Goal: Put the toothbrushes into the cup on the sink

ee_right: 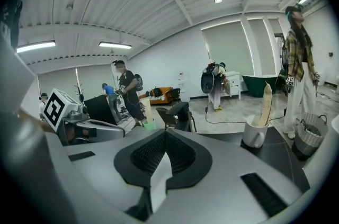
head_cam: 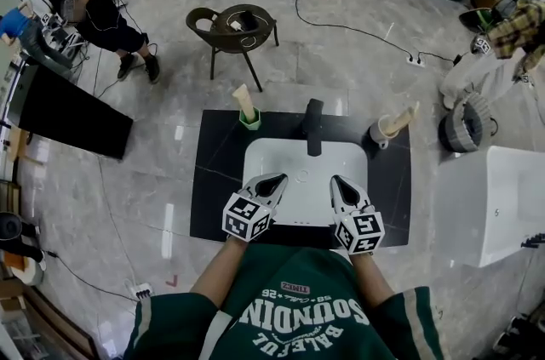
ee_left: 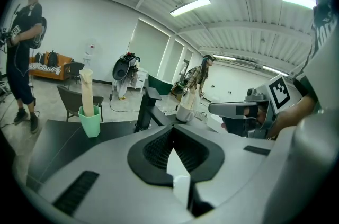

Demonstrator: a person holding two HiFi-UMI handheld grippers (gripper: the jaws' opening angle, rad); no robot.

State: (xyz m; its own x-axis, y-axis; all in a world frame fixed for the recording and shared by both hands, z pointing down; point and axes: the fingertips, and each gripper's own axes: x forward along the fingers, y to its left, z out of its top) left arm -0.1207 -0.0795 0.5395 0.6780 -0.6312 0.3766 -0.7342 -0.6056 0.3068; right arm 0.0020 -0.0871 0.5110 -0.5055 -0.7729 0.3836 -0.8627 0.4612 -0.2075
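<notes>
A green cup (head_cam: pixel 249 119) stands at the back left of the black counter (head_cam: pixel 218 180) with a beige wrapped toothbrush (head_cam: pixel 243 102) upright in it. A white mug (head_cam: pixel 380 134) at the back right holds another beige toothbrush (head_cam: pixel 400 122). Between them are the white sink (head_cam: pixel 302 158) and a black faucet (head_cam: pixel 314 127). My left gripper (head_cam: pixel 274 180) and right gripper (head_cam: pixel 339 181) hover side by side over the sink's front, both shut and holding nothing. The left gripper view shows the green cup (ee_left: pixel 90 119); the right gripper view shows the mug (ee_right: pixel 255 133).
A dark chair (head_cam: pixel 232 28) stands on the floor beyond the counter, with a cable and power strip (head_cam: pixel 415 60) to its right. A white cabinet (head_cam: pixel 490 201) is close on the right, a woven basket (head_cam: pixel 464 124) behind it. People stand at the far left (head_cam: pixel 89 1) and far right (head_cam: pixel 511 26).
</notes>
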